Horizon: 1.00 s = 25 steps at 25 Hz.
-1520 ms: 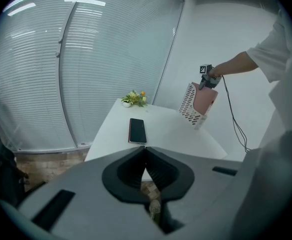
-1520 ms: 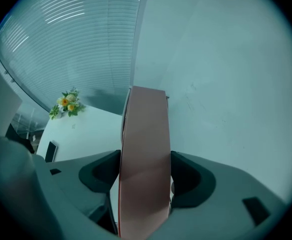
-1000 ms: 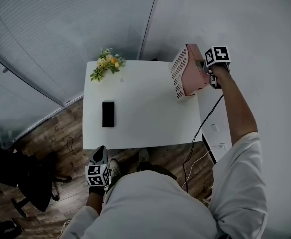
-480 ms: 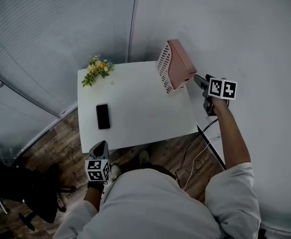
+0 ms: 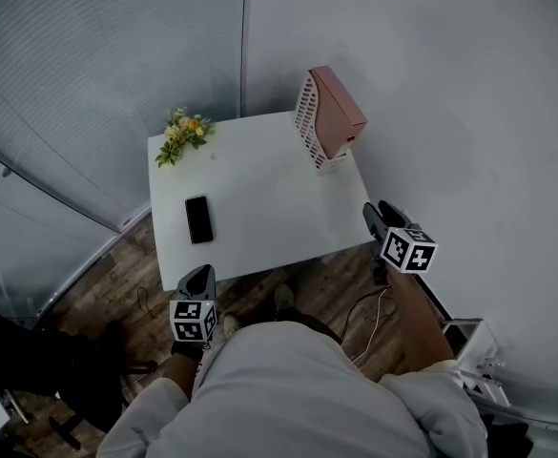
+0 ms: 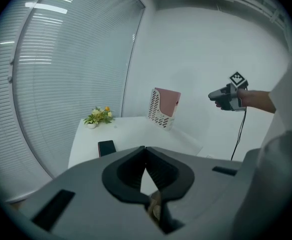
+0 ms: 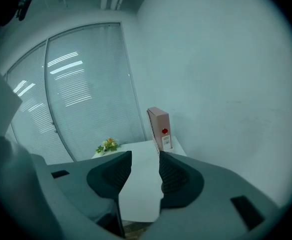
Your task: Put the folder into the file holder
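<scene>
Both tools were empty, and the task looked finished. The pink cardboard folder (image 5: pixel 338 113) stood upright inside the white perforated file holder (image 5: pixel 305 124) at the far right corner of the white table (image 5: pixel 259 218). The right tool (image 5: pixel 376 216) hung off the table's near right corner, well apart from the holder, with its jaws parted but closing on nothing. The left tool (image 5: pixel 198 277) hung low by the table's near edge with its jaws together. By my reckoning, no further move was called for beyond lowering the tools.

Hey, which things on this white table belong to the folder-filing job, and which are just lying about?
Belongs to the job:
- pink folder, standing in the holder
- white file holder

Just lying about:
- black phone
- small bunch of flowers
</scene>
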### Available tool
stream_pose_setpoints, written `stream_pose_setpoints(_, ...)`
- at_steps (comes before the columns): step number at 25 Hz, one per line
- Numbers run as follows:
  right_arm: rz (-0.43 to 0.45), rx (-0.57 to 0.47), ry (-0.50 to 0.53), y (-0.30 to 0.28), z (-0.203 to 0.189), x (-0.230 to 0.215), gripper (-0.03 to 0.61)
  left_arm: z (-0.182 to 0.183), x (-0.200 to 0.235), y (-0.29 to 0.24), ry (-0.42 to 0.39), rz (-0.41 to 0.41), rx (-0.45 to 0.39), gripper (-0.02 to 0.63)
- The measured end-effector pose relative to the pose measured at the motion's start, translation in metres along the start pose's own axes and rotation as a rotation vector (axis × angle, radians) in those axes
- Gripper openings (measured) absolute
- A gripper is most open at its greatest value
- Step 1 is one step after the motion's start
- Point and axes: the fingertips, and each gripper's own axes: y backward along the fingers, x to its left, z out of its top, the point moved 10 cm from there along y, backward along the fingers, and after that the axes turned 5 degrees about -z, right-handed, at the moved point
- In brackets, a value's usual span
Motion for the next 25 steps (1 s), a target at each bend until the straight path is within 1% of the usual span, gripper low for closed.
stream_pose_setpoints(5,-0.021,-0.017,-0.053,0.031,-0.048,0.010,0.158,0.001,-0.006,0.003,-0.029,-0.026,0.008,0.009)
stream_pose_setpoints(8,-0.048,-0.029,-0.068,0.046,-0.073,0.017,0.118,0.003,-0.008,0.005,-0.045,-0.038,0.008,0.009)
stream_pose_setpoints(11,-0.084,-0.039,-0.061,0.058,-0.097,0.022,0.056,0.003,-0.013,0.005,-0.055,-0.045,0.009,0.009)
stream_pose_setpoints(12,-0.096,-0.046,-0.053,0.062,-0.103,0.024,0.022,0.003,-0.013,0.005,-0.058,-0.048,0.009,0.009)
stream_pose_setpoints(13,-0.105,-0.054,-0.043,0.065,-0.109,0.028,0.012,0.003,-0.014,0.006,-0.061,-0.051,0.009,0.009)
stream_pose_setpoints(17,-0.115,-0.085,0.005,0.076,-0.128,0.042,0.010,0.001,-0.016,0.006,-0.070,-0.059,0.013,0.009)
stream_pose_setpoints(21,-0.113,-0.084,-0.002,0.078,-0.140,0.048,0.009,-0.001,-0.019,0.005,-0.077,-0.066,0.015,0.009)
stream_pose_setpoints(25,-0.106,-0.081,0.004,0.078,-0.141,0.051,0.009,0.000,-0.022,0.003,-0.083,-0.072,0.020,0.009)
